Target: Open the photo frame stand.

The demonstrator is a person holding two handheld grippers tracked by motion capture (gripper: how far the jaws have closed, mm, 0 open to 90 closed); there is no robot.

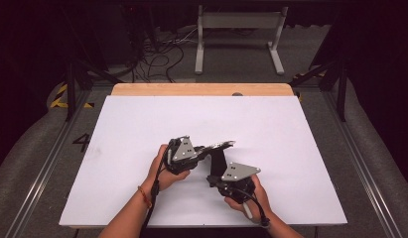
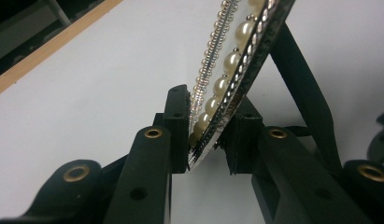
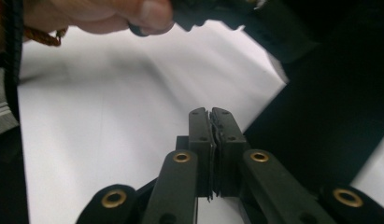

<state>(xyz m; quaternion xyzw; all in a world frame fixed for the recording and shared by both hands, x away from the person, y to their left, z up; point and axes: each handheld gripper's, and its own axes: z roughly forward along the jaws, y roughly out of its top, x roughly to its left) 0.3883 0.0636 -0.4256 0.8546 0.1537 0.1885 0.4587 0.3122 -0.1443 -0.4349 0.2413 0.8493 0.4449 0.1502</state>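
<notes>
Left hand-held gripper point(image 2: 206, 135) pinches near end of pearl-trimmed band point(image 2: 236, 51), long axis running far-right above white bench point(image 1: 291, 148). Right hand-held gripper point(image 3: 211, 121), nearer, clamps thin black strip point(image 1: 219, 161) hanging below.

Grey frame point(image 1: 239, 29) stands beyond white table point(image 1: 142, 119).

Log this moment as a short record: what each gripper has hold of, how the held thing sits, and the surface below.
item: pearl-trimmed frame with a black fold-out stand
left gripper: shut on the frame's edge, pearls and small silver beads between its pads
right gripper: jaws shut on a thin dark edge, seemingly the stand; what it is cannot be told for sure
frame pose: held tilted above the table, not lying flat
surface: white table top with a wooden strip along the far edge
hands: one on each gripper, close together near the table's front
</notes>
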